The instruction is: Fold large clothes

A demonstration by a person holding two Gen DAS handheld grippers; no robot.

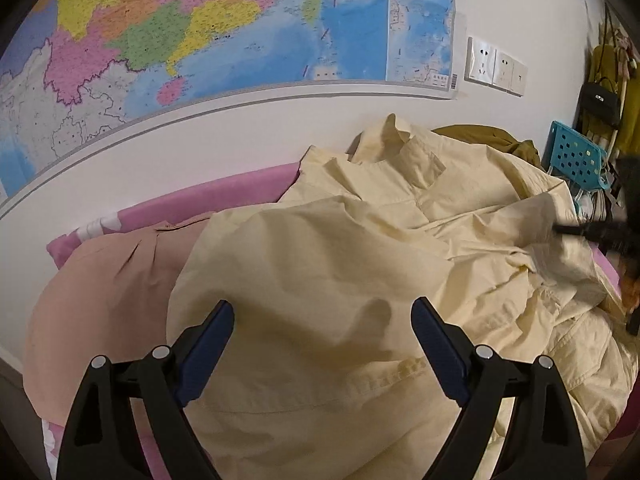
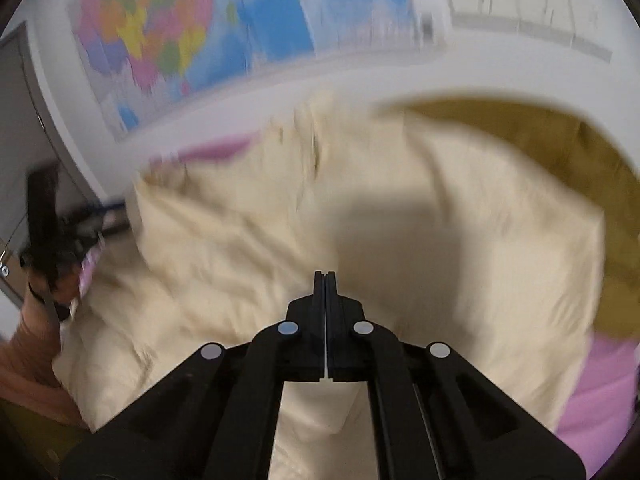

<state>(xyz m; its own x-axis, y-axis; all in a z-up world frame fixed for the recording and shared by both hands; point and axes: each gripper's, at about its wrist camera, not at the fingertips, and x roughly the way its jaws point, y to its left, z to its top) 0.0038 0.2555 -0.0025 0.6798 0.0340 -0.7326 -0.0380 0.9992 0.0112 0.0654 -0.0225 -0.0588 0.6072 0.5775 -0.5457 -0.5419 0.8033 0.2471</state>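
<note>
Matt creased cream cotton shirt (image 1: 340, 264), glossy paper map (image 1: 192, 28)

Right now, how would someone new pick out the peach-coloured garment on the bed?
Find the big colourful wall map, then drop to the pink bed beneath it. The peach garment lies at the left, partly under the crumpled pale yellow shirt. It is the smoother, pinkish-tan piece with pleats, unlike the yellow shirt or the olive garment far right.
</note>
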